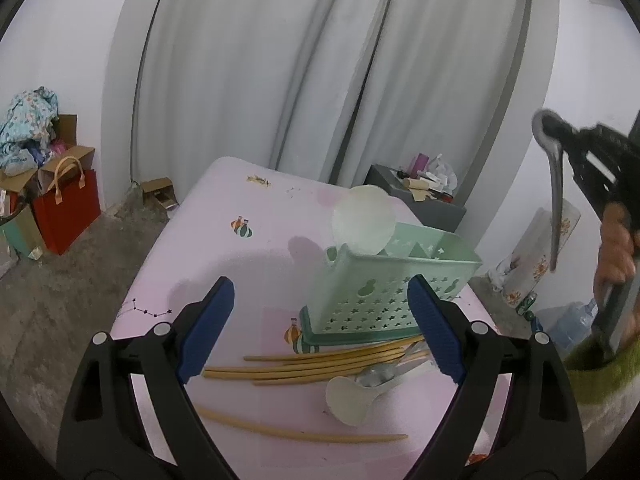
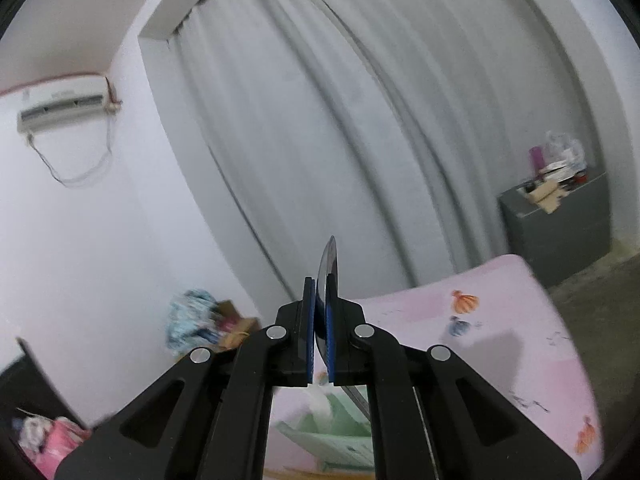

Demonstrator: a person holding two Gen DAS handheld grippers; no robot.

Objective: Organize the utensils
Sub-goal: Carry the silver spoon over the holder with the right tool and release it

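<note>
A green perforated utensil basket (image 1: 384, 280) stands on the pink table (image 1: 248, 264) with a white ladle (image 1: 362, 218) standing in it. Several wooden chopsticks (image 1: 312, 364), a metal spoon (image 1: 378, 372) and a white plastic spoon (image 1: 348, 396) lie in front of it. My left gripper (image 1: 320, 332) is open above the chopsticks. My right gripper (image 2: 320, 336) is shut on a metal spoon (image 2: 329, 264), held high in the air; it shows at the right of the left wrist view (image 1: 554, 184). The basket (image 2: 332, 428) is below it.
Bags and boxes (image 1: 52, 196) stand on the floor at the left. A grey cabinet (image 1: 416, 196) with clutter stands behind the table. Grey curtains (image 1: 320, 80) hang behind. A water bottle (image 1: 572, 316) is at the right.
</note>
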